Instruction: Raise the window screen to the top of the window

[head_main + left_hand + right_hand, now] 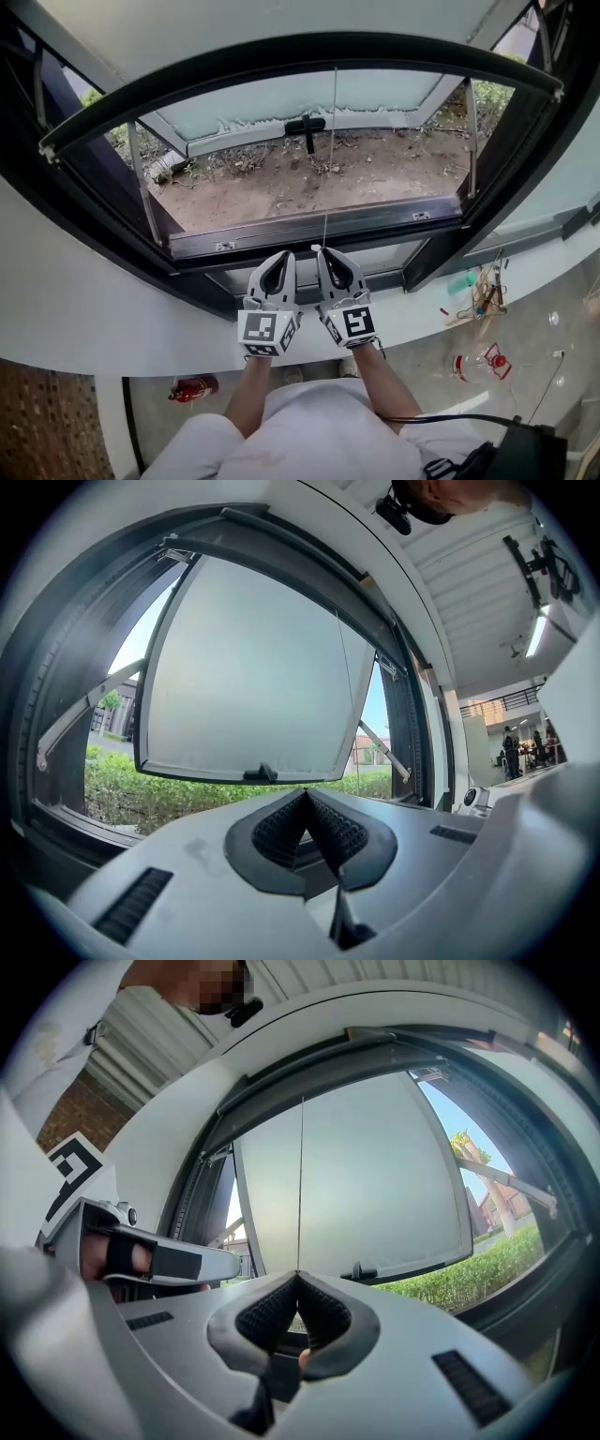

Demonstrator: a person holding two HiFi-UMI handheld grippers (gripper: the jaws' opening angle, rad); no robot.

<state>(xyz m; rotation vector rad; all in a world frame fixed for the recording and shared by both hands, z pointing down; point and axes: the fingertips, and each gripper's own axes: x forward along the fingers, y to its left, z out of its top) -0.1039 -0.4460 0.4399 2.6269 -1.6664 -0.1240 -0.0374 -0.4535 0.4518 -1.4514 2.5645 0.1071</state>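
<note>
A thin pull cord (330,169) hangs from the middle of a dark bar (281,47) that spans the top of the window opening; I take this bar for the screen's bottom rail. My right gripper (323,251) is shut on the cord's lower end, just above the inner sill. In the right gripper view the cord (301,1185) rises straight from the closed pads (281,1312) to the bar. My left gripper (281,256) is close beside it on the left, shut, with nothing seen between its pads (281,827). The cord (344,686) passes to its right.
A frosted sash (309,98) with a black handle (305,125) is swung outward over bare ground and a hedge (122,785). Side stays (142,183) brace it. The white sill (112,309) curves below. A red extinguisher (192,387) and a bottle (478,364) lie on the floor.
</note>
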